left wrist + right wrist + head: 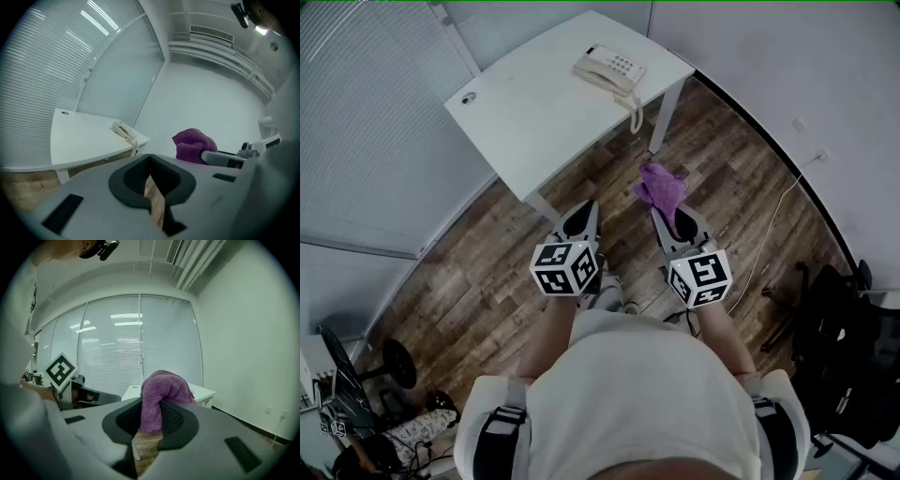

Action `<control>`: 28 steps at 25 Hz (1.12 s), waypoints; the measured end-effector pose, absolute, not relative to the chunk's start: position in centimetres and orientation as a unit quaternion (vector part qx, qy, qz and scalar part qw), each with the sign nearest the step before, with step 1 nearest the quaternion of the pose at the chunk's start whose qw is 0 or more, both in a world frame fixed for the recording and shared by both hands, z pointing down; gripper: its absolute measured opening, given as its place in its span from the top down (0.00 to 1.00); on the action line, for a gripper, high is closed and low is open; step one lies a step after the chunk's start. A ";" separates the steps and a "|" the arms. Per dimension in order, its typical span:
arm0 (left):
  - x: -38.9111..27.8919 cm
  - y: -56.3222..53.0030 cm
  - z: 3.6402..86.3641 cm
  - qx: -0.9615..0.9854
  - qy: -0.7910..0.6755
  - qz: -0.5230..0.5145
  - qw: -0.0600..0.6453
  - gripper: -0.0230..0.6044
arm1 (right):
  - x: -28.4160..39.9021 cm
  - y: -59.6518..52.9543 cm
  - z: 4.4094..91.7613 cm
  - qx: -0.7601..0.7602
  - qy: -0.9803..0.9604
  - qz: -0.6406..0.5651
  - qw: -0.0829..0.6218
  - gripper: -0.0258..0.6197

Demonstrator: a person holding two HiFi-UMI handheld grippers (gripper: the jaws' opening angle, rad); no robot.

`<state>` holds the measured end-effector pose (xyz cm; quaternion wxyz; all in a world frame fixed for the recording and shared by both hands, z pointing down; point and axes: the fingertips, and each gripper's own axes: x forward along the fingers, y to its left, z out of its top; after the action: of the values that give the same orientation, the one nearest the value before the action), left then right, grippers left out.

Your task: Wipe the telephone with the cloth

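Observation:
A cream telephone with a coiled cord lies at the far right corner of a white table; the left gripper view shows the telephone too. A purple cloth is pinched in my right gripper, which hangs over the wooden floor short of the table. The cloth bunches up over the closed jaws in the right gripper view. My left gripper is shut and empty, level with the right one, its tips near the table's front corner. From the left gripper view the cloth sits to the right.
Window blinds run along the left wall. A white cable trails across the wood floor at the right. A black chair stands at the right edge, and dark equipment sits at the lower left.

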<state>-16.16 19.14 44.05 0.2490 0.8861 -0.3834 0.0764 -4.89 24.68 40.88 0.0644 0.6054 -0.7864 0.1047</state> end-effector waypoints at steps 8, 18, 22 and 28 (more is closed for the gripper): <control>-14.8 26.4 44.6 0.892 -0.370 0.077 0.250 0.93 | -4.2 31.0 41.6 0.609 -0.783 0.113 0.055 0.82; -14.6 27.7 44.5 0.889 -0.378 0.081 0.248 0.93 | -4.0 32.7 41.0 0.593 -0.796 0.117 0.041 0.82; -14.2 27.8 44.6 0.888 -0.376 0.084 0.250 0.93 | -3.7 32.3 41.0 0.591 -0.796 0.128 0.024 0.82; -13.9 26.1 44.5 0.885 -0.381 0.082 0.254 0.93 | -3.2 30.5 40.9 0.584 -0.802 0.127 0.026 0.82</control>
<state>-13.89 26.09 44.45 0.2541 0.8852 -0.3809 0.0819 -3.21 30.47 40.86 0.0265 0.5835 -0.8016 0.1274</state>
